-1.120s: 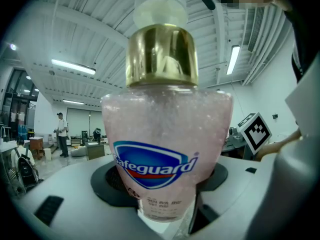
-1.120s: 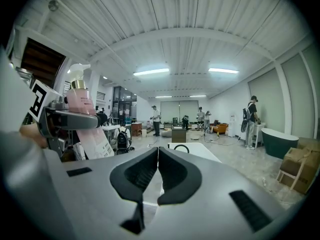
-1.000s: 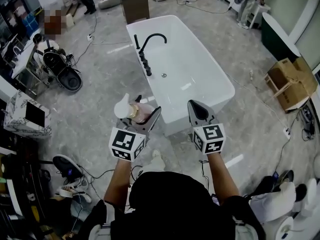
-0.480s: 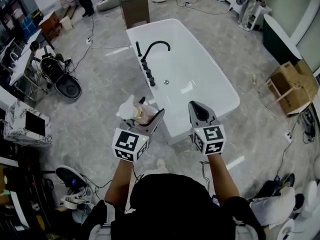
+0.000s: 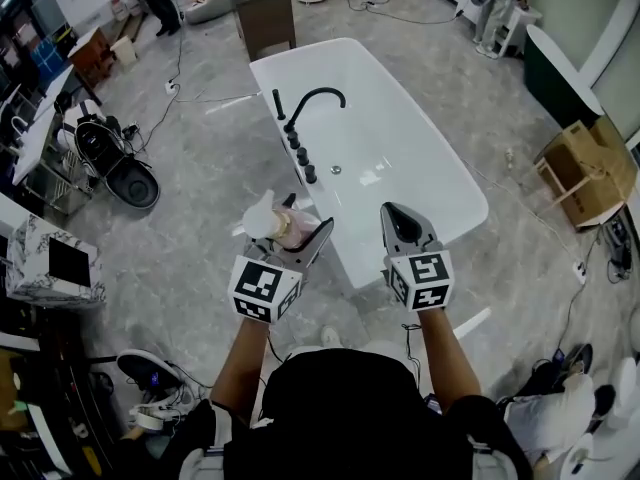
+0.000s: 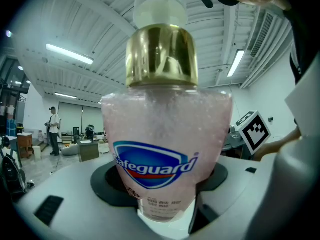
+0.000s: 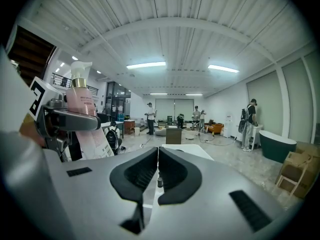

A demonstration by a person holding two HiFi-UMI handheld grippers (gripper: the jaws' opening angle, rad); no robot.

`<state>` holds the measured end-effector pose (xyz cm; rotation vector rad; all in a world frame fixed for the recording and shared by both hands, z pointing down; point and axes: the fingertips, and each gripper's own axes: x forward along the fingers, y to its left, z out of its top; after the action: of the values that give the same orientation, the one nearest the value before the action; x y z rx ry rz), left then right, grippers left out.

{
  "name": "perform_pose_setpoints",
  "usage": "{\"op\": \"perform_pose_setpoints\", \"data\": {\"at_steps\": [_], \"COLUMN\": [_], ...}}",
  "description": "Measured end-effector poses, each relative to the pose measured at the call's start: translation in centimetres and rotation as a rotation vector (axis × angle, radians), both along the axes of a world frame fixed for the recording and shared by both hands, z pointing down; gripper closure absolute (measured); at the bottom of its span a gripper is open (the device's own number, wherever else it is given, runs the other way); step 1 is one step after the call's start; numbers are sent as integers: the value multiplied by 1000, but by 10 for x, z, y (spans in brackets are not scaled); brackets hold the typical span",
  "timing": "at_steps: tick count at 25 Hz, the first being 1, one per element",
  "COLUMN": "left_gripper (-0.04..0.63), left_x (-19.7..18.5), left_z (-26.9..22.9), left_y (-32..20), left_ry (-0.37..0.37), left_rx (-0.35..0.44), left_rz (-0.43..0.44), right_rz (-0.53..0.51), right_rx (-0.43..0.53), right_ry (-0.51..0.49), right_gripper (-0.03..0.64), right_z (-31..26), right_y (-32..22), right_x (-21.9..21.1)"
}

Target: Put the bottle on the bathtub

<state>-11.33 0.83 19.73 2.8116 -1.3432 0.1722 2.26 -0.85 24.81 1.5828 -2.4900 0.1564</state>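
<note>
Grey marbled floor (image 5: 200,208) all around you, a big open hall, with the white bathtub (image 5: 400,138) right ahead and a black faucet (image 5: 312,100) standing on its left rim.

Your left gripper (image 5: 300,220) has the bottle (image 5: 283,228). In the left gripper view its fingers (image 6: 105,181) are clamped on the lower part of the body, and the bottle fills most of the picture. It's got pink liquid, a blue Safeguard label, a gold collar and a white pump top. From the head view the bottle is up in the air just left of the bathtub's near corner, over the floor, not touching the bathtub. From the right gripper view it looks roughly upright, with the pump on top.

Your right gripper (image 5: 392,211) is beside it, over the near end of the bathtub. Its fingers (image 7: 137,176) are pressed together with nothing between them.

Off to the side there's a dark stroller (image 5: 115,163) on the left, well away from the bathtub, and a cardboard box (image 5: 585,168) on the far right. A few people are standing around at the far end of the hall.
</note>
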Motion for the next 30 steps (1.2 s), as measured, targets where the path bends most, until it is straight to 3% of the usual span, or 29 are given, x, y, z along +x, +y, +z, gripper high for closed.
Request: {"op": "perform_pose_setpoints", "data": {"at_steps": [7, 20, 30], "left_gripper": [278, 278, 278], "left_x": [1, 34, 64], "left_z": [13, 30, 79], "left_y": [-20, -52, -84], "left_ry": [-3, -5, 6], "left_rx": [-18, -41, -116], "left_rz": [-2, -13, -7], "right_rz": [-4, -23, -46], "right_rx": [-12, -62, -142], "right_ry": [38, 37, 44], "right_gripper": [592, 592, 592], "right_z": [8, 37, 77], "right_y": [-16, -55, -90], "right_x": [-8, 20, 44]}}
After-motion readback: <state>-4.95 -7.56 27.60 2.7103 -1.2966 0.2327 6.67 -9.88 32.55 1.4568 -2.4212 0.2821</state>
